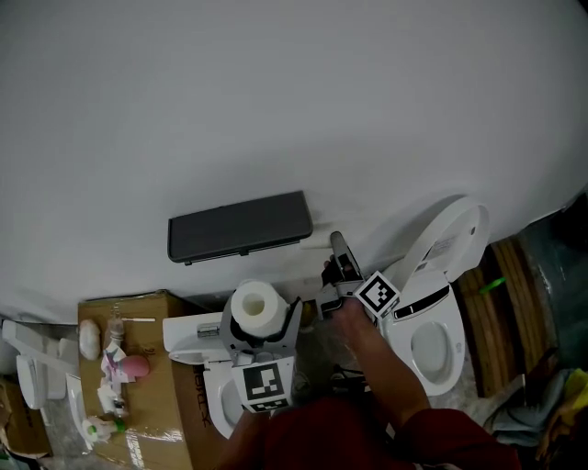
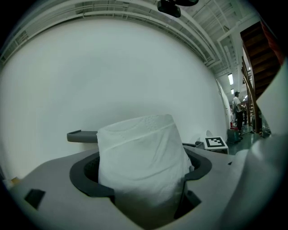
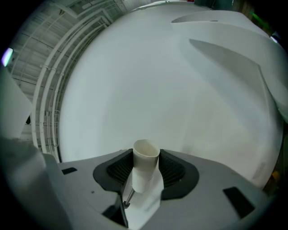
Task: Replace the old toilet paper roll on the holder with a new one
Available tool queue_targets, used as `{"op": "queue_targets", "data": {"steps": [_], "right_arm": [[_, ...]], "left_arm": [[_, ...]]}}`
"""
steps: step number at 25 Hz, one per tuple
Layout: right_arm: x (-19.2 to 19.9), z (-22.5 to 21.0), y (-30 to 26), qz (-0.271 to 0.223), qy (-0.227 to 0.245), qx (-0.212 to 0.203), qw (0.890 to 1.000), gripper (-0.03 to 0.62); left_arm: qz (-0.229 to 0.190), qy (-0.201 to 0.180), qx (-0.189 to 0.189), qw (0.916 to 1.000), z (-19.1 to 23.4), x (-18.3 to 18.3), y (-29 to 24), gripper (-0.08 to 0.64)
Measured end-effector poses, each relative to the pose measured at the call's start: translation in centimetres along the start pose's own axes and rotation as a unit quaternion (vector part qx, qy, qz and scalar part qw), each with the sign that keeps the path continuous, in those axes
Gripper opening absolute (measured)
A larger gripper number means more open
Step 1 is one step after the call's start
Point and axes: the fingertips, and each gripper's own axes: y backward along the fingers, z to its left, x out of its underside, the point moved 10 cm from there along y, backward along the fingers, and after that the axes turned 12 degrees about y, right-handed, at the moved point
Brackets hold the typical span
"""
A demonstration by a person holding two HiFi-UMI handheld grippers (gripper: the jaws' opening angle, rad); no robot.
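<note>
Inside left tool [image 2: 141, 176], new roll [image 2: 143, 150], base hidden

dim, flat light; soft focus; gripper views fisheye-warped, dark vignetted corners.

Warehouse-like hall: toilet [image 1: 455, 240], cardboard box [image 1: 152, 317], ribbed metal ceiling [image 2: 135, 11].
</note>
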Motion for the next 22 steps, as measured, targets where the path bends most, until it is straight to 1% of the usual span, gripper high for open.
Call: {"op": "queue_targets", "data": {"steps": [3, 8, 9, 11, 12, 13, 14, 15, 17, 18, 19, 21, 22], "right_arm": [[-1.4, -0.4, 1.2, -0.009, 0.011, 0.020, 1.000, 0.184], [-2.8, -0.1, 2.7, -0.016, 0.042, 0.017, 0.999, 0.183], [-3.0, 0.3, 3.1, -0.011, 0.060, 0.018, 0.998, 0.183], [-3.3, 1.2, 3.6, 0.011, 0.113, 0.023, 0.993, 0.183], [-3.3, 1.8, 3.9, 0.028, 0.146, 0.026, 0.989, 0.181], [-3.3, 2.5, 4.1, 0.046, 0.185, 0.031, 0.981, 0.181], [-3.4, 3.3, 4.3, 0.064, 0.232, 0.038, 0.970, 0.181], [-3.4, 4.2, 4.5, 0.080, 0.284, 0.045, 0.955, 0.181], [-3.3, 6.0, 5.1, 0.101, 0.386, 0.060, 0.915, 0.181], [-3.2, 6.9, 5.4, 0.107, 0.433, 0.068, 0.893, 0.179], [-3.1, 7.8, 5.7, 0.112, 0.478, 0.078, 0.868, 0.179], [-2.8, 9.4, 6.4, 0.121, 0.564, 0.098, 0.811, 0.179], [-2.6, 10.0, 6.7, 0.123, 0.600, 0.106, 0.784, 0.179]], "left_arm": [[-0.001, -0.001, 0.011, 0.9999, -0.7, 0.0, -0.2, 0.483], [-0.005, 0.008, 0.025, 0.9996, -1.6, -0.3, -0.7, 0.483], [-0.005, 0.006, 0.026, 0.9996, -1.6, -0.3, -0.8, 0.482], [-0.003, 0.003, 0.027, 0.9996, -1.6, -0.2, -0.9, 0.483], [-0.001, 0.004, 0.026, 0.9996, -1.6, -0.2, -1.0, 0.483], [-0.001, 0.009, 0.026, 0.9996, -1.6, -0.2, -1.1, 0.483], [0.000, 0.011, 0.024, 0.9996, -1.7, -0.2, -1.1, 0.483], [0.000, 0.007, 0.021, 0.9997, -1.7, 0.0, -1.2, 0.482], [0.001, -0.011, 0.014, 0.9998, -1.6, 0.4, -1.3, 0.483], [0.002, -0.015, 0.011, 0.9998, -1.5, 0.6, -1.3, 0.483], [0.003, -0.013, 0.010, 0.9999, -1.5, 0.7, -1.4, 0.482], [0.007, -0.010, 0.007, 0.9999, -1.6, 0.9, -1.4, 0.482], [0.012, -0.009, 0.006, 0.9999, -1.6, 1.1, -1.5, 0.483]]}}
